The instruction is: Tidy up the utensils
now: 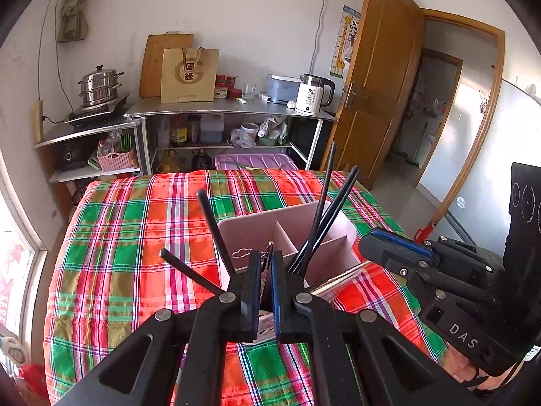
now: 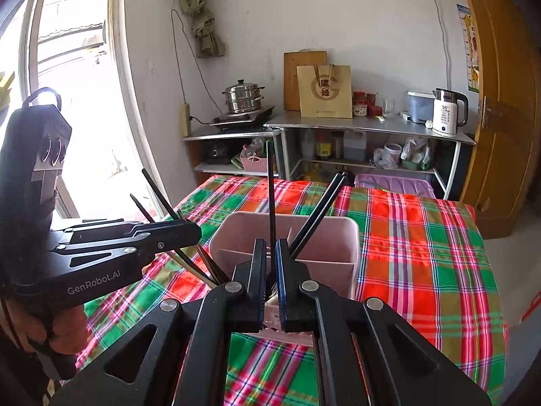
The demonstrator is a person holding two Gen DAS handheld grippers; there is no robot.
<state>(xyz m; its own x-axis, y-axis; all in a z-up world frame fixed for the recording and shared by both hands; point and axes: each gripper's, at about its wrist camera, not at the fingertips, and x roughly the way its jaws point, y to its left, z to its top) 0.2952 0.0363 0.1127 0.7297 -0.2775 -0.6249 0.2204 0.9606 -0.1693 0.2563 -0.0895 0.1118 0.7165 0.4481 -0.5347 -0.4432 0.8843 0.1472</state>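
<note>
Both hand-held grippers hover over a pink divided utensil holder [image 1: 304, 233] on the plaid-covered tabletop [image 1: 135, 237]. Left hand-held gripper [image 1: 267, 264] is clamped on a thin metal utensil; right hand-held gripper [image 2: 270, 253] is nearly shut around an upright black chopstick [image 2: 270, 186]. More black chopsticks [image 1: 334, 209] lean in the holder's right compartment.

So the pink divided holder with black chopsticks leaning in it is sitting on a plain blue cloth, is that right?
Not quite. The cloth is a red, green and white plaid, not plain blue, as the right wrist view shows. The rest holds: the pink divided holder sits on it with black chopsticks leaning in it.
</note>
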